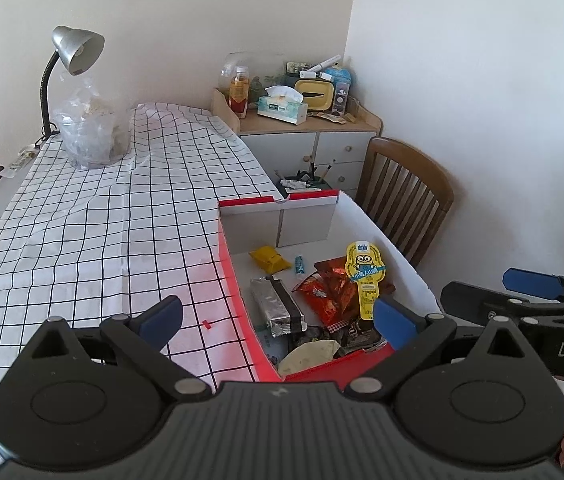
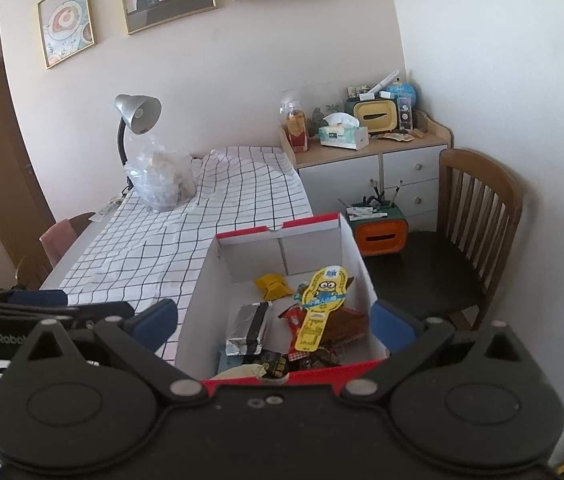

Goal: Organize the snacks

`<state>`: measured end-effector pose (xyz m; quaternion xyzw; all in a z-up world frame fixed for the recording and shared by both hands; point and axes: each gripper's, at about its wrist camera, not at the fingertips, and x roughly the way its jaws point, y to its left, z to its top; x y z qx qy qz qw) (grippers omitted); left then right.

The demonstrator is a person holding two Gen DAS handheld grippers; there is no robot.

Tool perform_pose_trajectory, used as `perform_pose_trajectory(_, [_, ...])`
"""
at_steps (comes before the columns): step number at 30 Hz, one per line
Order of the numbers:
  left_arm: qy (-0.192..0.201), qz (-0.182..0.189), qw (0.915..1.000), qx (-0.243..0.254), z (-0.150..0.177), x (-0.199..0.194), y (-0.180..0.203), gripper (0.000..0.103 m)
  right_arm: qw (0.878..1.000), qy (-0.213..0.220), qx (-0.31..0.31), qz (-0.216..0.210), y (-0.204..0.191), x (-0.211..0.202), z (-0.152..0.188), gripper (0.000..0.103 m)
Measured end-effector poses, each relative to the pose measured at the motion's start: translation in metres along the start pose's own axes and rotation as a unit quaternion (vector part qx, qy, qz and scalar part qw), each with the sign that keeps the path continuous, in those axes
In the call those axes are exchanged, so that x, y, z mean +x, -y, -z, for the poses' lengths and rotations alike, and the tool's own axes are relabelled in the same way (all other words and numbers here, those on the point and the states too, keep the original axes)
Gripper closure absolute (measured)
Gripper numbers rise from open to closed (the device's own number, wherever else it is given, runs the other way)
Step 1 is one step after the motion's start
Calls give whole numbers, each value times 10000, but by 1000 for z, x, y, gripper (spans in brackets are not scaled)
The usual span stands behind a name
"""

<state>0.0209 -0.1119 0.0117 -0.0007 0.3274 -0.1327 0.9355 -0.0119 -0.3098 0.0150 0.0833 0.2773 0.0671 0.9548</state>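
Note:
A red-and-white cardboard box (image 1: 234, 280) (image 2: 202, 292) stands open on the checked tablecloth (image 1: 102, 220). Inside lie a yellow packet (image 1: 270, 259) (image 2: 273, 285), a silver-and-black wrapped bar (image 1: 278, 308) (image 2: 250, 324), red packets (image 1: 319, 292) and a yellow cartoon-figure packet (image 1: 365, 276) (image 2: 321, 304) on top of the pile. My left gripper (image 1: 278, 318) hovers open over the box's near left corner, holding nothing. My right gripper (image 2: 274, 322) is open above the box's near end, also holding nothing. It shows too in the left wrist view as the right gripper's blue pad (image 1: 533, 284).
A desk lamp (image 1: 76, 50) and a clear plastic bag (image 1: 90, 128) stand at the table's far end. A wooden chair (image 2: 477, 216) sits right of the box, with a small orange-fronted holder (image 2: 379, 232) on its seat. A cluttered drawer cabinet (image 2: 377, 168) is behind.

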Motion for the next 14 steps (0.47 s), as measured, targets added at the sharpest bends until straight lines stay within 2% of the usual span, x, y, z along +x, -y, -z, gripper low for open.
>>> perform_pose_trajectory(14, [-42,109,9999,22,4,-2,-7,1,9999,-22,91,99,-6,-6,4,0])
